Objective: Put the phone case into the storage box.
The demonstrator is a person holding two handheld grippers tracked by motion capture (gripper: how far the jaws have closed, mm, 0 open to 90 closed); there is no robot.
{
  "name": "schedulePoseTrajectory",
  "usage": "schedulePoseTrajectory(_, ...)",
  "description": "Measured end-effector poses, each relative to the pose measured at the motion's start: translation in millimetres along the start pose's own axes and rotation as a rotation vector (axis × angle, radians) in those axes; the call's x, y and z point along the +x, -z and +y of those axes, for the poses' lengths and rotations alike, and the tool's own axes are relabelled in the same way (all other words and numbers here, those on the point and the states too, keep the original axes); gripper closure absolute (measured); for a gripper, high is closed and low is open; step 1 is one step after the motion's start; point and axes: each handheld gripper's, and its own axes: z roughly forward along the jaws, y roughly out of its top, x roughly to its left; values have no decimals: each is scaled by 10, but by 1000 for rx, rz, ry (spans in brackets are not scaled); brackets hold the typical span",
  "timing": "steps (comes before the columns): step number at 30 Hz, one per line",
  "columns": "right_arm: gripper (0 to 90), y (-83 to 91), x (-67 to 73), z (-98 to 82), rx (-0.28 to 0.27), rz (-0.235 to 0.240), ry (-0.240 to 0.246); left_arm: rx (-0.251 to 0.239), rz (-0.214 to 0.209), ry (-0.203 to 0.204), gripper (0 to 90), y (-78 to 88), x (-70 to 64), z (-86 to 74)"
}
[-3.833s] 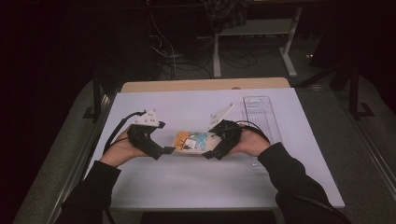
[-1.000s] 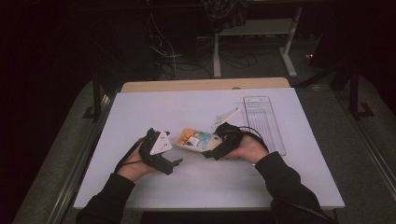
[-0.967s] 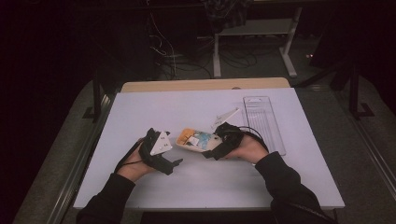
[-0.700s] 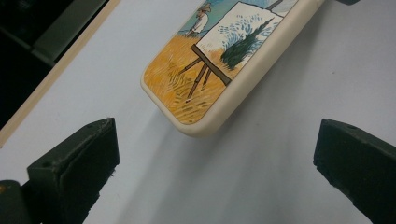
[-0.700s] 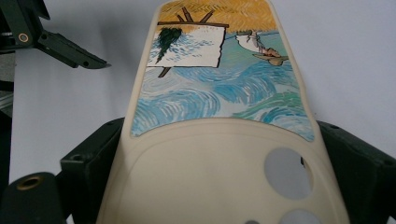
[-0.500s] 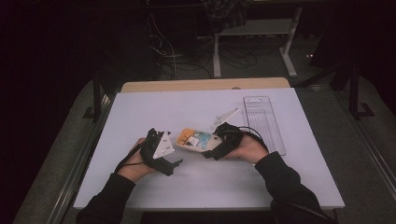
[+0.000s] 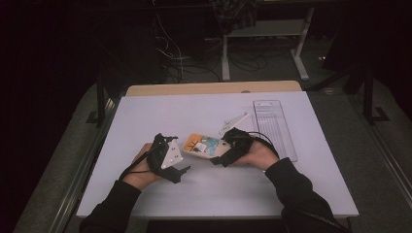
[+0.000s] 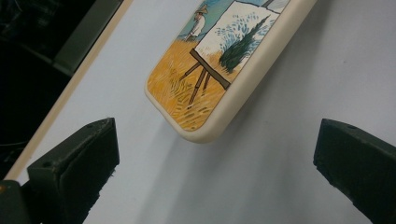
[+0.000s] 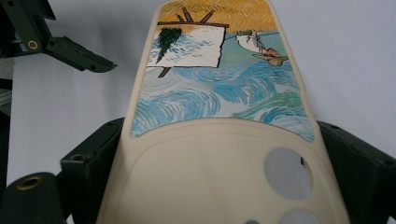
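At centre frame of the high view, the right tongs [image 7: 217,160] clamp the cream painted-scene phone case [image 7: 203,145] above the white counter [image 7: 272,189]; the left tongs [image 8: 217,154] gape just short of its end.

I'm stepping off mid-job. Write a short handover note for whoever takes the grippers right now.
Right gripper: shut on the phone case at its camera-cutout end, holding it off the white table.
Left gripper: open, jaws wide apart, aimed at the case's free orange end, not touching it.
Clear tray lies at far right, beyond the right hand.
Done: case lifted and held.
Left: probably close the left gripper on the free end.
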Motion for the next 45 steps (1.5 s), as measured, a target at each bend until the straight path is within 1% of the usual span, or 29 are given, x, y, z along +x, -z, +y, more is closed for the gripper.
schedulePoseTrajectory(1, 94, 0, 1, 1, 0, -1, 1, 11, 2, -13, 0, 6, 2, 3)
schedulePoseTrajectory(5, 94, -1, 1, 1, 0, -2, 1, 12, 15, -37, 0, -3, -18, 10)
schedulePoseTrajectory(7, 94, -1, 1, 1, 3, 1, -1, 20, 22, -61, 0, -5, -25, 14)
schedulePoseTrajectory(8, 94, -2, 2, 1, 3, 1, -2, 6, 28, -55, 0, -15, -38, 14)
schedulePoseTrajectory(10, 94, -2, 6, 2, 3, 2, -3, 25, 36, -84, 0, -5, -36, 21)
schedulePoseTrajectory(11, 94, -3, 8, 3, 1, 2, -3, 21, 40, -87, 0, -6, -42, 23)
schedulePoseTrajectory(12, 94, -3, 8, 4, 1, 1, -3, 24, 43, -99, 0, 1, -41, 27)
schedulePoseTrajectory(13, 94, -3, 8, 4, 0, 1, -4, 18, 48, -99, 0, -2, -48, 27)
schedulePoseTrajectory(16, 94, -3, 8, 3, 3, 2, -4, 15, 68, -127, 0, -7, -58, 30)
schedulePoseTrajectory(19, 94, -6, 7, 2, 3, 3, -2, 16, 80, -147, 0, -12, -77, 35)
schedulePoseTrajectory(24, 94, -2, 6, 3, -1, -1, 0, 23, 106, -200, 0, -13, -113, 58)
schedulePoseTrajectory(25, 94, -3, 7, 3, -2, -1, -5, 22, 106, -206, 0, -16, -119, 60)
schedulePoseTrajectory(27, 94, -2, 6, 2, -4, -3, -6, 29, 123, -233, 0, -13, -131, 70)
schedulePoseTrajectory(28, 94, -1, 13, 4, -4, 1, -16, 28, 127, -234, 0, -18, -149, 71)
schedulePoseTrajectory(29, 94, 2, 26, 9, -8, 10, -35, 33, 130, -244, 0, -16, -155, 76)
schedulePoseTrajectory(31, 94, 4, 26, 10, -7, 11, -34, 33, 147, -272, 0, -15, -169, 87)
schedulePoseTrajectory(32, 94, 5, 26, 11, -7, 11, -35, 35, 153, -279, 0, -17, -180, 91)
schedulePoseTrajectory(33, 94, 6, 27, 11, -7, 11, -36, 39, 149, -276, 0, -20, -187, 91)
schedulePoseTrajectory(34, 94, 6, 26, 11, -8, 11, -35, 39, 164, -295, 0, -20, -191, 97)
schedulePoseTrajectory(35, 94, 5, 27, 11, -10, 9, -38, 34, 166, -291, 0, -28, -205, 96)
schedulePoseTrajectory(37, 94, 8, 24, 10, -10, 9, -39, 34, 178, -314, 0, -26, -215, 105)
schedulePoseTrajectory(38, 94, 8, 24, 10, -10, 9, -39, 31, 183, -315, 0, -28, -223, 107)
schedulePoseTrajectory(41, 94, 9, 27, 12, -11, 9, -40, 34, 194, -336, 0, -32, -239, 110)
schedulePoseTrajectory(45, 94, 11, 24, 11, -12, 8, -38, 41, 219, -374, 0, -39, -261, 111)
